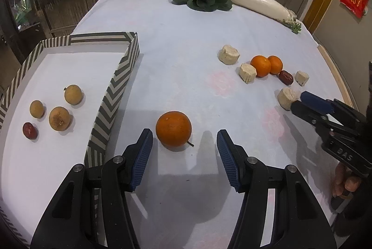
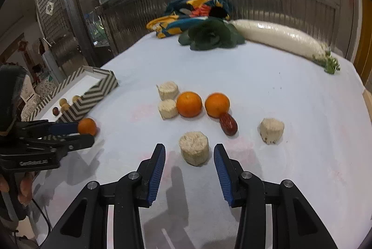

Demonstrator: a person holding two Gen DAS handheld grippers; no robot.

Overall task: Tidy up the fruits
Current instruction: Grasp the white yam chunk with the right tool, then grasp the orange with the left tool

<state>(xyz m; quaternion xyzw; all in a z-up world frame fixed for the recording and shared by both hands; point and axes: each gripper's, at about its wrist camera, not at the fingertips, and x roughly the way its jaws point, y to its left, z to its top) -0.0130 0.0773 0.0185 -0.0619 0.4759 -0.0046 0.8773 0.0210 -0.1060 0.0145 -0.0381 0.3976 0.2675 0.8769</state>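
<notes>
The left gripper [image 1: 184, 139] stands open and holds nothing. The orange [image 1: 173, 128] lies on the white cloth just ahead of its fingertips, a little toward the left finger [image 1: 141, 156], its stem pointing back toward the right finger. The striped tray [image 1: 111, 95], already with small fruits, is just left of the left finger.

The right gripper [image 2: 189, 153] is also free. The pale cut stalk piece [image 2: 194, 151] stands upright between its fingertips and the pads do not touch it. Its jaws have been opening. The left hand is clearly nearer to the orange.

Only the right view shows that stalk piece between fingers; only the left view shows inside the tray.
</notes>
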